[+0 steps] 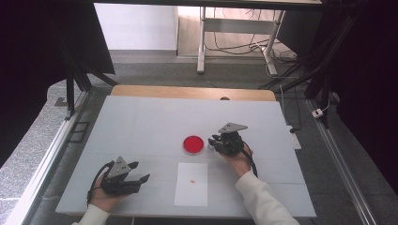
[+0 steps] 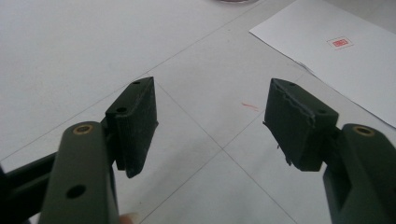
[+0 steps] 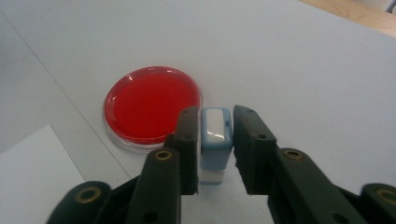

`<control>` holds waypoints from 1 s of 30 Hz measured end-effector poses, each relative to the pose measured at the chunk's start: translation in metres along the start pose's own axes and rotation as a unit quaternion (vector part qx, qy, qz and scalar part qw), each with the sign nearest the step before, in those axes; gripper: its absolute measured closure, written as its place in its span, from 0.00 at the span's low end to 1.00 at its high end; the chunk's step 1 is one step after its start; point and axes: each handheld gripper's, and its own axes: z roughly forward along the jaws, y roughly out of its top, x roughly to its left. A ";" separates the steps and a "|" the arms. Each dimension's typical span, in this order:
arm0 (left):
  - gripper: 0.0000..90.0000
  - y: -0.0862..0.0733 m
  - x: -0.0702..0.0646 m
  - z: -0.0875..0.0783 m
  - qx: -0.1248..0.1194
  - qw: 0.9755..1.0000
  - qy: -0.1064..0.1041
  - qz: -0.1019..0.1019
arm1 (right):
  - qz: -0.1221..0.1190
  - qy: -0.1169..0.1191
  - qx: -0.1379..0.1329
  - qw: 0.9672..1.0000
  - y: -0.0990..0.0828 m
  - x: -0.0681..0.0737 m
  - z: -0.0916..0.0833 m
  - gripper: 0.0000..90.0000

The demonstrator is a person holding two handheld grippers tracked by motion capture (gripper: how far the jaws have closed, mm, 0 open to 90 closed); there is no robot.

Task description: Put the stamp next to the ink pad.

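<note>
Now stamp between right claw jaws.

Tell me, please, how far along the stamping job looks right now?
Done: the white paper already carries a small red stamp mark. In hand: the right gripper has the blue stamp between its jaws, upright beside the red ink pad. Left: letting go and withdrawing, seemingly. The left gripper is open and empty.

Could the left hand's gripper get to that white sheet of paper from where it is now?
Probably yes. The left gripper rests open with nothing between its jaws, and only bare table lies between it and the paper just beside it. The right gripper is busy farther off.
</note>
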 end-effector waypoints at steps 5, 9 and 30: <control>0.38 0.000 0.000 -0.001 -0.002 1.000 0.001 -0.001 | 0.006 -0.003 -0.017 1.000 0.001 0.000 -0.003 0.61; 0.38 0.000 0.000 -0.001 -0.002 1.000 0.000 -0.001 | 0.013 0.005 -0.032 0.999 0.001 -0.002 -0.006 0.55; 0.37 0.001 0.004 0.001 0.000 1.000 -0.006 -0.012 | -0.017 0.032 -0.075 0.996 -0.008 0.001 -0.044 0.46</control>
